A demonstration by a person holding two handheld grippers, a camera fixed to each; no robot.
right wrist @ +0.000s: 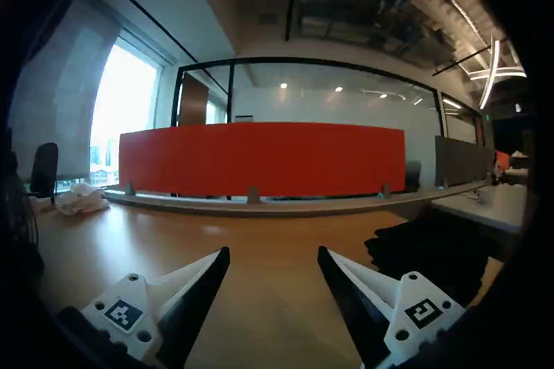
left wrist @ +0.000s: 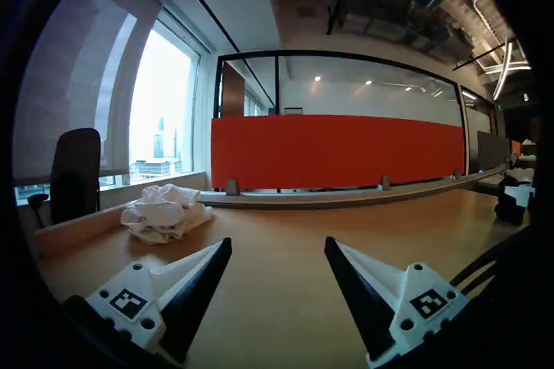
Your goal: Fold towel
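Both views low over desk point(left wrist: 277, 230), facing red divider point(left wrist: 332, 151).

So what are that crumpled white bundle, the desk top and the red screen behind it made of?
The white bundle looks like soft cloth, probably cotton: matt, slumped in limp creases. The desk top looks like wood or wood-look laminate: warm brown, smooth, with a faint sheen catching the window light. The red screen looks flat and matt, maybe fabric-covered board; too far to be sure.
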